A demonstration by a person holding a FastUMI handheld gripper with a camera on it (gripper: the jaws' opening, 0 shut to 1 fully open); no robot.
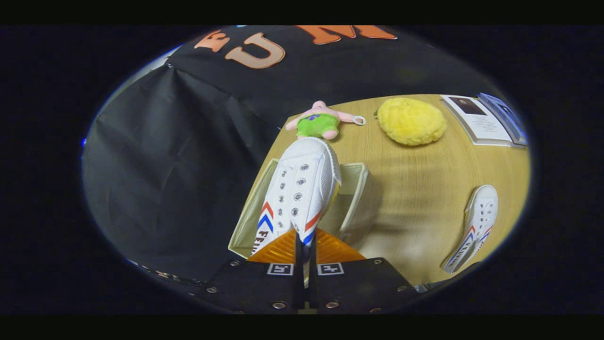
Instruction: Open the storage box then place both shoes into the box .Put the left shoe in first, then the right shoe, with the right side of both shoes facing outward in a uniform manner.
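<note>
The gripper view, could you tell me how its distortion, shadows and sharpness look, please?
Gripper view: fisheye bends the table edge; the gripper, shut on the white shoe, holds it sharp above the open storage box, which casts a soft shadow; the second shoe looks slightly blurred.

My jaws are closed tight on the rear edge of a white canvas shoe point(302, 189), pinching its thin collar between them. This held shoe points away from me, toe forward, its top facing up so both rows of metal eyelets show; it has red and blue chevron stripes on each side near the heel and no laces that I can see. It hangs over an open, cream-coloured fabric storage box point(353, 198), which sits on the wooden bench at its near-left corner. The second shoe point(474, 226), matching white with the same stripes, lies on the bench well apart to the right of the box, toe pointing away.
</note>
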